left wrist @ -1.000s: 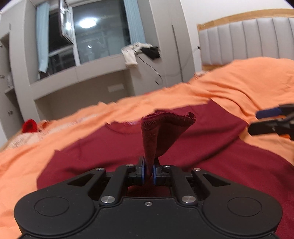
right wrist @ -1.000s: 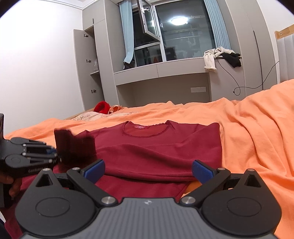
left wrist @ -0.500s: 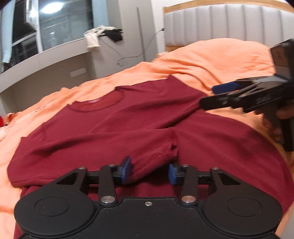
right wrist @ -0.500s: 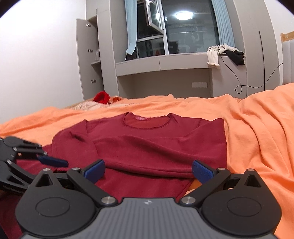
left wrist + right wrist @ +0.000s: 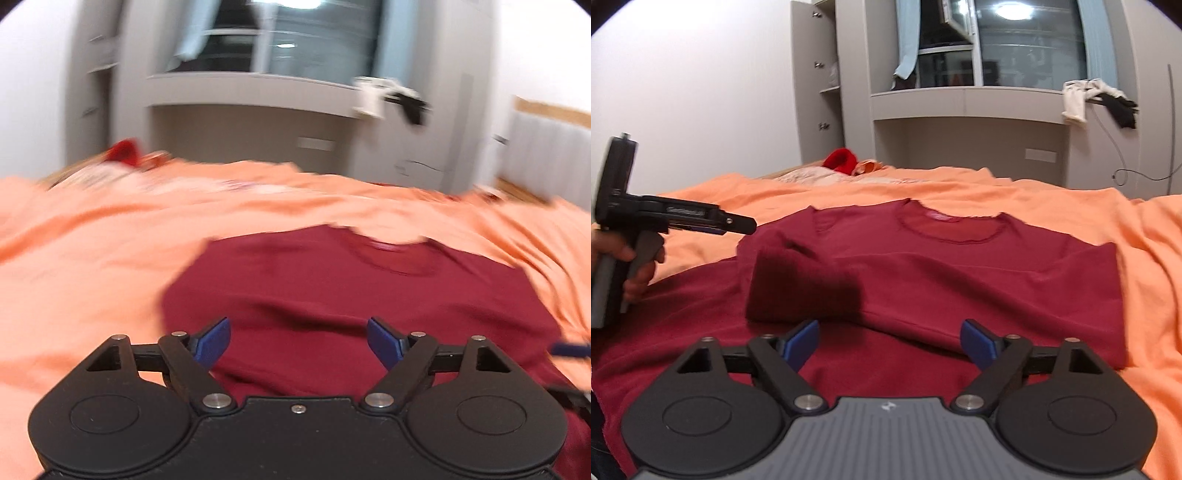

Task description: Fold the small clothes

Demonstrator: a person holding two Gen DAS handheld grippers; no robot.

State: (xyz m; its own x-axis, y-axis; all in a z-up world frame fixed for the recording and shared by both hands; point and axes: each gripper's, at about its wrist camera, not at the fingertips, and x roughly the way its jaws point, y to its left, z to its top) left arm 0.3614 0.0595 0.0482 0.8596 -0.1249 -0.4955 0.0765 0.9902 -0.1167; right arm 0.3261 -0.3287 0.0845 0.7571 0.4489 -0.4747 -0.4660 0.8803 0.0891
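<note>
Both tongs, left [image 5: 298, 341] and right [image 5: 888, 343], gape wide and empty over the top [image 5: 960, 266], whose hem lies nearest them, collar farthest.

Black hand-held gripper [image 5: 888, 341], blue finger pads [image 5: 801, 341], silver screws, bare hand [image 5: 631, 269].

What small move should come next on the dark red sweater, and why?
Probably bring both open tongs, left tongs and right tongs, down to the dark red sweater at its near hem. Both sleeves already lie folded across the chest on the orange bedspread, so folding the bottom upward seems due.
</note>
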